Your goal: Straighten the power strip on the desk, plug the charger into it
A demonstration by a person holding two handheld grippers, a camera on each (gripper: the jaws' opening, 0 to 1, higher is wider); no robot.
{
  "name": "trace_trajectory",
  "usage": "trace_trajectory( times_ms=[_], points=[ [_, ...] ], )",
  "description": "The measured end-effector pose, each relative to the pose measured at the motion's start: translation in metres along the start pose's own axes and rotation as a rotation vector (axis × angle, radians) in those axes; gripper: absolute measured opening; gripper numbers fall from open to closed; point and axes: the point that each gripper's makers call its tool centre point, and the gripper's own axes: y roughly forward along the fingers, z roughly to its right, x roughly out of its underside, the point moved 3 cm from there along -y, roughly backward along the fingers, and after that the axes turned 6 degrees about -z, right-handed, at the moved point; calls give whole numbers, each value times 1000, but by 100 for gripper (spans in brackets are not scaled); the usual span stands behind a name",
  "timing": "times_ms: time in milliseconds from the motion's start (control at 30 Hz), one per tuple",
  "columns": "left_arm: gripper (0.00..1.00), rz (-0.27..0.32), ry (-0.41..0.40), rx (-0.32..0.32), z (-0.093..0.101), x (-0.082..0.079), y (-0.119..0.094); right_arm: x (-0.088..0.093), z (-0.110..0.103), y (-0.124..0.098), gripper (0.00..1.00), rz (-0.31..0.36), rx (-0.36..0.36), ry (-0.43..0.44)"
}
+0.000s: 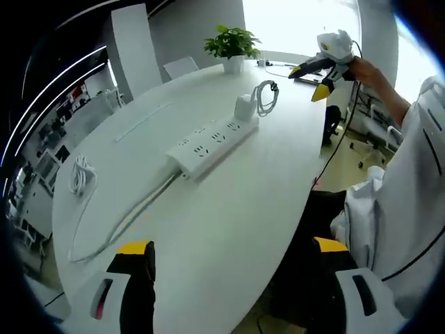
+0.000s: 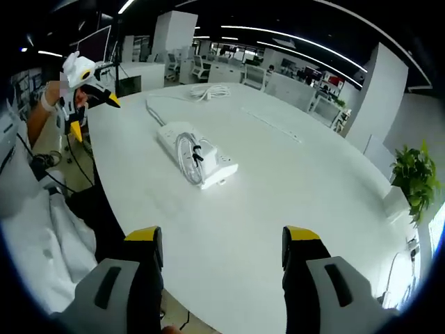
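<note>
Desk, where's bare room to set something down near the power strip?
Bare desk runs from the power strip to the near edge, and between the strip and the potted plant. It is crowded at the strip's charger end with its coiled cable, and along the cord.

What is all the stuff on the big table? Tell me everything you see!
Table: one, white, oval, under everything.
Power strip: one, white, middle of the table, its cord trailing toward the table edge.
Charger: one, white, at one end of the power strip; I cannot tell whether it is plugged in.
Charger cable: one, white, looped beside the charger.
Coiled cable: one, white, near the table's far rim in the left gripper view.
Plant: one, green in a white pot, at the table's end.
Left gripper: one, grey with yellow tips, open, holding nothing.
Right gripper: one, same colours, open, holding nothing.
</note>
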Motion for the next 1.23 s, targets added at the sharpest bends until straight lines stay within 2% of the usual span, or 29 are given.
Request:
trace_trajectory(
  times_ms=[300,433,600,767,1100,1233],
  points=[
    [93,11,13,-22,4,1,-11,0,-3,-10,68,16,22,1],
    [93,-6,5,-29,3,5,-11,4,-1,-14,68,25,36,8],
    [93,-24,2,-35,2,9,-12,10,6,-8,68,25,43,41],
    [93,-25,2,-29,2,10,-9,3,5,-6,68,56,40,53],
    [93,-40,3,-21,1,11,-6,6,8,-2,68,57,39,80],
    [93,-43,14,-21,2,11,-4,2,7,-1,69,87,26,106]
  ],
)
